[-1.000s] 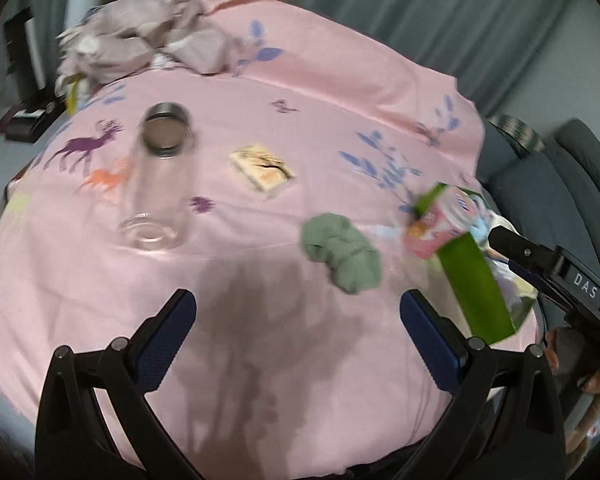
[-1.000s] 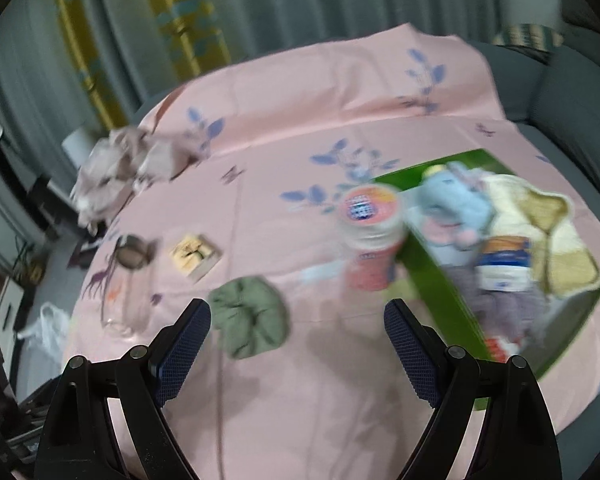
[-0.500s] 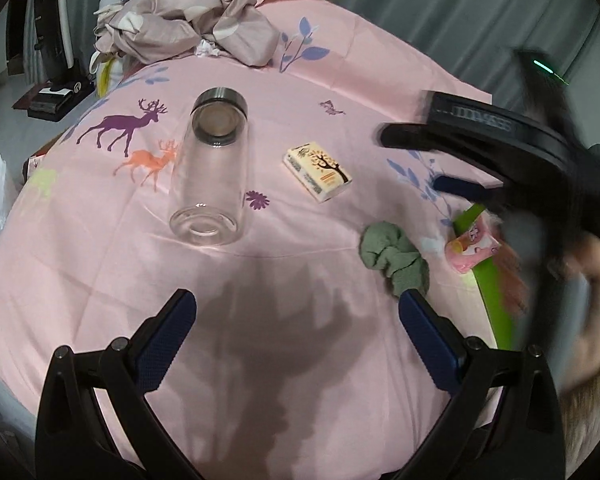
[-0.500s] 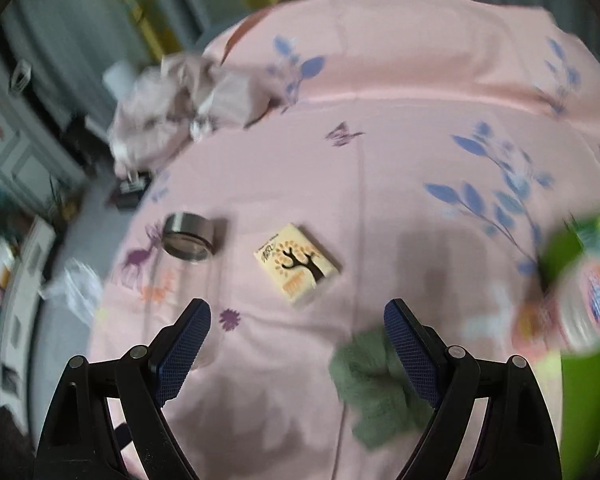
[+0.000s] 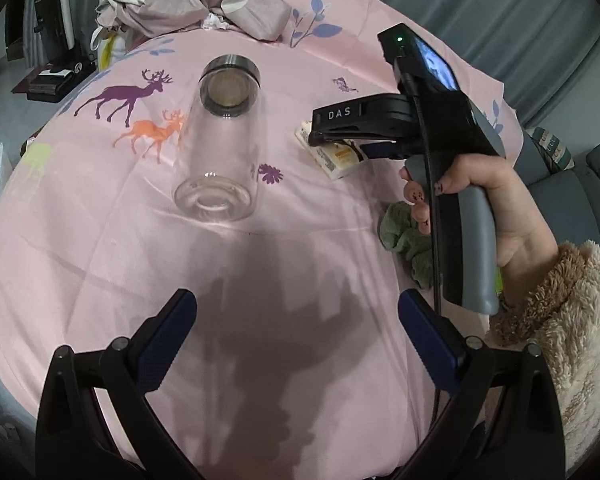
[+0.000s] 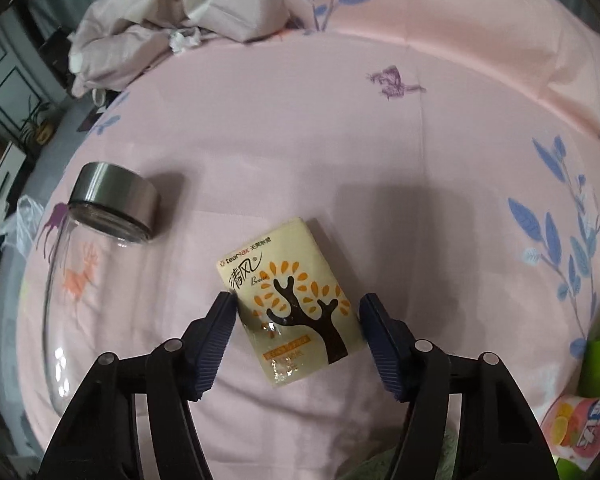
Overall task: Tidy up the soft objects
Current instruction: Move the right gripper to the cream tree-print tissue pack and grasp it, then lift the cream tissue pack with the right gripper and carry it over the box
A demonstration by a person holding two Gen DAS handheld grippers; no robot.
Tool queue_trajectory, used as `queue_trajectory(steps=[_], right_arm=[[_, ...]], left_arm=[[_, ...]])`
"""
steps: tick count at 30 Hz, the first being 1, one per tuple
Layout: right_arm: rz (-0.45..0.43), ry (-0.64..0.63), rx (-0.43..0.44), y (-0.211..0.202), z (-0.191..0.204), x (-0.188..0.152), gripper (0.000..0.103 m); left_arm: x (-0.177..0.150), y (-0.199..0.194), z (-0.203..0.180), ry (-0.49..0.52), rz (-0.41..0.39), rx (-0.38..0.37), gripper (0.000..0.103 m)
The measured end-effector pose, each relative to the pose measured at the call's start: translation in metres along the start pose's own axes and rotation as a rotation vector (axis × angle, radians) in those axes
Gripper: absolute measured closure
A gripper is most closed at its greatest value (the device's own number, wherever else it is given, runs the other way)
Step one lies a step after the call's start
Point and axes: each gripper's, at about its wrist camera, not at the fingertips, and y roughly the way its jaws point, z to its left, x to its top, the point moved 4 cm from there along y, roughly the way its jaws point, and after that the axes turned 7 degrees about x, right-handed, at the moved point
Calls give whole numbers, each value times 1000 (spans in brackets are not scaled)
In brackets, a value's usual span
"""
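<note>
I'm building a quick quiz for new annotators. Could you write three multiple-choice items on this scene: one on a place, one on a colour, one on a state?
1. Where is the tissue pack?
A. between the right claw's fingers
B. inside the glass bottle
C. on the crumpled cloth

2. What colour is the scrunchie?
A. red
B. green
C. white

3. How is the glass bottle?
A. upright
B. lying on its side, capped
C. broken

Answers: 1 A, the pack lies flat on the sheet, a blue finger at each side, jaws just closing. 2 B, its ruffled fabric is dull green. 3 B, its clear body rests along the sheet with the metal cap on.
</note>
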Motion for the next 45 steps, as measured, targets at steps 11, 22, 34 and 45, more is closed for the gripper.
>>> queue_trajectory(steps=[11,22,34,45], right_arm=[[-69,126,95,-73,-1,-66,44],[-44,159,138,-101,-8,-163,44],[-80,294,204,-123,-30,-190,34],[-112,369,326,-118,-43,-195,44]], left_arm=[[-11,-5,3,-22,25,14,3],[-32,-6,-7,25,73,22,7],[-48,-10,-36,94,103,-74,21],[-69,15,-84,135,205,-242,68]])
